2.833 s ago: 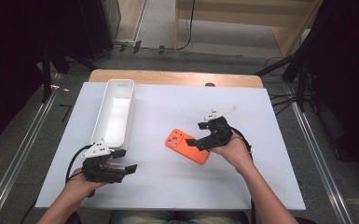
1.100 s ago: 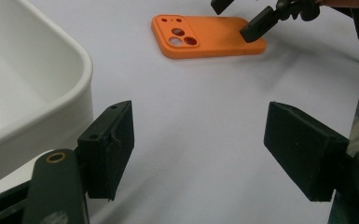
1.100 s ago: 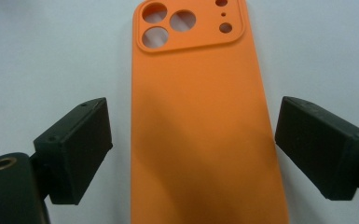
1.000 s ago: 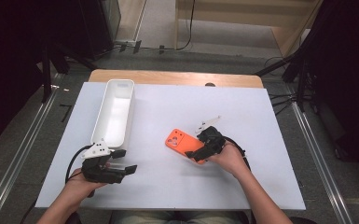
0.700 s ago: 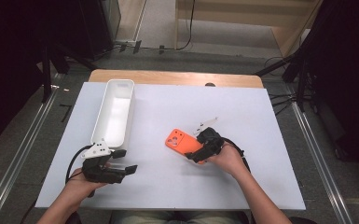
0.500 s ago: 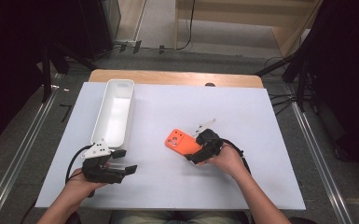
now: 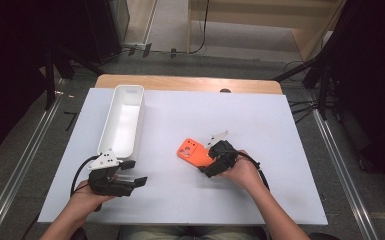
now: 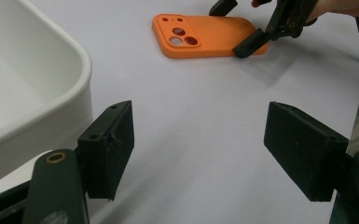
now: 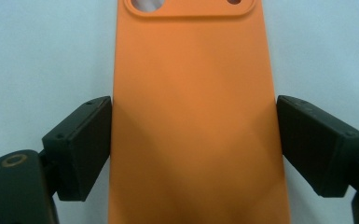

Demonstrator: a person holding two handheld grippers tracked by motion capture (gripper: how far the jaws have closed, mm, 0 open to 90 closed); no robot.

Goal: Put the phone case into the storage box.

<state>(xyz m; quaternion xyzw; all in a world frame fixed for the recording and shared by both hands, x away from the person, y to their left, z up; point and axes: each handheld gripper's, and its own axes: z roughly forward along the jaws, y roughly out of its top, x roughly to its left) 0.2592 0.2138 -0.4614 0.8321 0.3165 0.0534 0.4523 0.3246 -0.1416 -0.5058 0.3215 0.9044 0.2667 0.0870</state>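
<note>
The right tool (image 7: 211, 165) is open, its two jaws straddling the long sides of one orange phone case (image 9: 193, 116). In the right gripper view the left jaw is at or touching the case edge and the right jaw stands just beside the other edge. The case lies flat on the white tabletop (image 7: 260, 125), camera cutout pointing away from the tool. The left tool (image 7: 132, 181) rests on the tabletop, jaws spread wide with nothing between them, just beside the near end of one white tray (image 7: 111, 130). Count: two tools, one case, one tray.
</note>
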